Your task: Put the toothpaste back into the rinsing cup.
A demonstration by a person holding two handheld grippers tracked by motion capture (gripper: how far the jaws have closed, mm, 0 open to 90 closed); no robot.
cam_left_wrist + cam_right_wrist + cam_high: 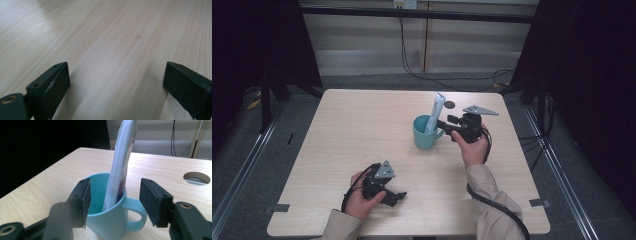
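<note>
On the far right part of the table (pixel 362 125), a teal mug (pixel 426 132) stands upright with a white tube (pixel 435 112) inside it, leaning against the rim on the handle side and rising well above it. The right gripper (pixel 443 123) sits just beside the mug at rim height; in the right gripper view its jaws stand apart on either side of the tube (pixel 122 162), with clear gaps and no pad touching it. The placing step looks done: the tube rests in the mug (pixel 112 220) unsupported. What seems left is only to draw the right gripper clear without brushing the tube, which could tip it.

The left gripper (pixel 399 195) lies low over the near table edge, well apart from the mug, jaws wide apart with nothing between them but bare wood (pixel 112 50).

Materials:
- Mug: smooth, glossy, probably ceramic; round body, loop handle (pixel 136 213) facing the right gripper.
- Tube: flat, thin, soft-walled, white with a dark blue or purple band low down; slightly bowed.
- Table: pale wood-grain laminate, matte, rounded corners, a round cable hole (pixel 196 178) near the far edge.
- Jaw pads: black, flat, matte.
</note>
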